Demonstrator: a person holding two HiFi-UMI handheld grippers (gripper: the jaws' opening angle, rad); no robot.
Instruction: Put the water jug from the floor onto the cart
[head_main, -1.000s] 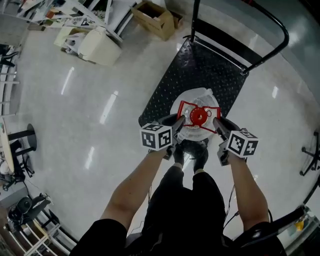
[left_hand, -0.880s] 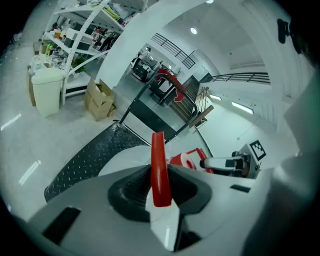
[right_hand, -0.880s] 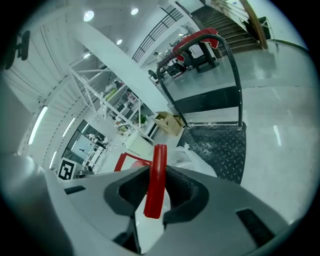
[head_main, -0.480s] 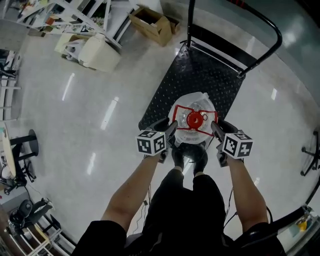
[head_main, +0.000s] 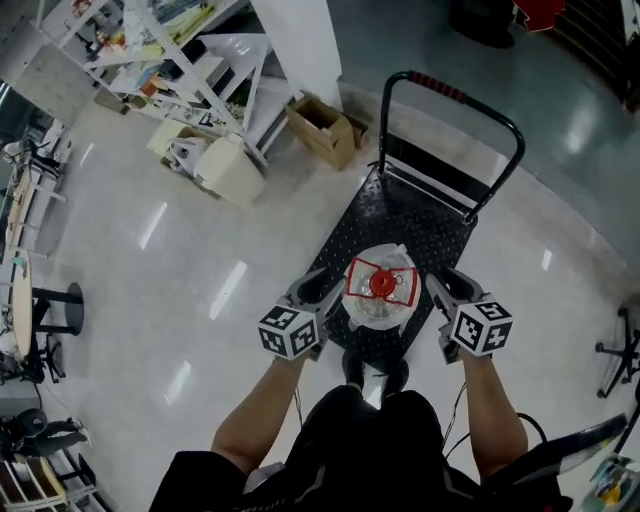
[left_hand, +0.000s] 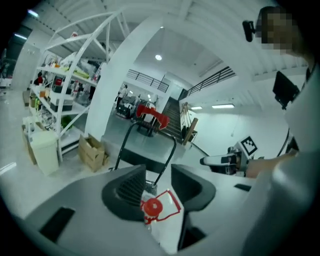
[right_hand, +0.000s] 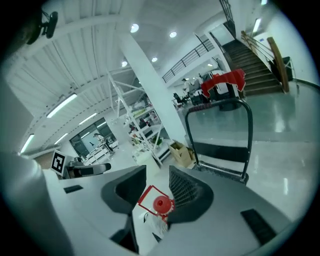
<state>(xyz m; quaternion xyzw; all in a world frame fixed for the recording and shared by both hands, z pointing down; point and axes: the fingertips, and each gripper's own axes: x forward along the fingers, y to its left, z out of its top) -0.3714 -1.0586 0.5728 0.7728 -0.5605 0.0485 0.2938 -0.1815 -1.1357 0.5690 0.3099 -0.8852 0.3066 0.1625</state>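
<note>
Nearest, the person's dark trousers hide most of both shoes (head_main: 375, 372) and the near edge of the cart (head_main: 405, 215). The left gripper (head_main: 316, 288) and the right gripper (head_main: 450, 290) are held one on each side of the water jug (head_main: 379, 305), apart from it. Both pairs of jaws have just been opening and stand wide; no pad presses on anything. In each gripper view the jug appears through the gap between the jaws, but it lies lower down and beyond them, and the gripper body cuts off its lower part.

The jug stands on the near end of the cart deck, cap upward. It is of clear plastic, with a round red cap (head_main: 381, 284) and a thin red square frame around the neck. Its contents cannot be made out. The deck is black metal with a raised tread pattern. At the far end a black tube handle (head_main: 440, 88) rises, with a red section on its top bar.

Beyond the cart, on the glossy pale floor (head_main: 200, 300), lies an open cardboard box (head_main: 322, 128); its inside cannot be made out. Left of it stands a white bin (head_main: 232, 172). The white shelves (head_main: 200, 70) behind hold goods too small to name
</note>
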